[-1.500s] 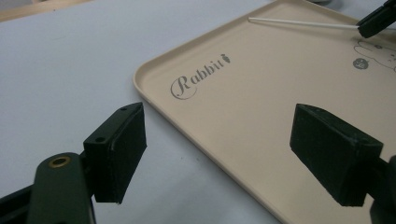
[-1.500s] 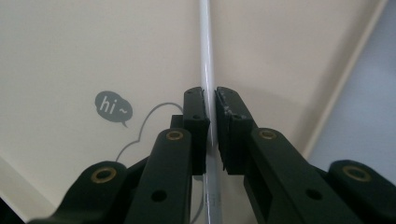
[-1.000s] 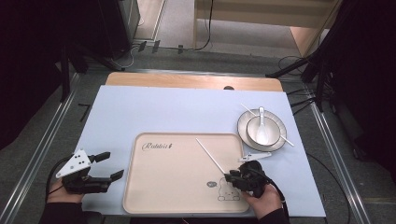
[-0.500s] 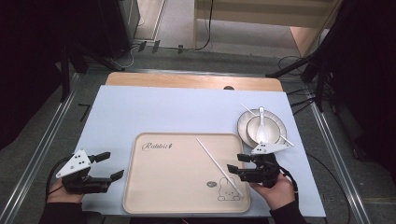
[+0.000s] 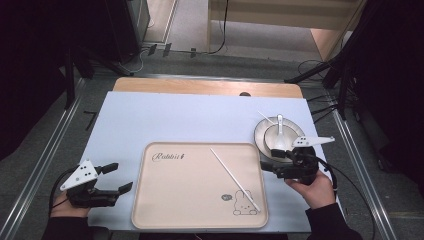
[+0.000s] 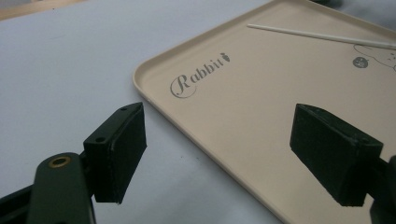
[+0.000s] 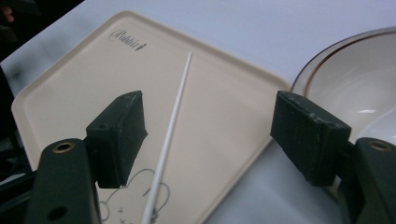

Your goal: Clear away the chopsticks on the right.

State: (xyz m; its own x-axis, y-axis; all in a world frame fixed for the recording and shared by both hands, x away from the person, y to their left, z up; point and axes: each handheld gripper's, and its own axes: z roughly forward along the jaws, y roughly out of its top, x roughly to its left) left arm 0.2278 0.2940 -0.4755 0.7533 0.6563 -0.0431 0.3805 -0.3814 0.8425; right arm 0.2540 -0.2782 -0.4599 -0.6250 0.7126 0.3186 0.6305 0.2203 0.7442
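Note:
A beige tray printed "Rabbit" lies at the table's front middle, with one white chopstick lying diagonally on it. To its right stands a plate holding a small bowl, a white spoon and a second chopstick. My right gripper hovers open between the tray's right edge and the plate, empty. My left gripper is open and empty, left of the tray. In the right gripper view the chopstick runs past the left jaw and the plate is beside the right jaw.
A pale blue mat covers the table, bare behind the tray. A wooden strip borders the far edge. In the left gripper view the tray's corner lies between the jaws, with the chopstick far off.
My right gripper has moved right and away from the tray's front right corner, off the chopstick's end, to beside the plate. The chopstick stays on the tray. The left gripper has not moved.

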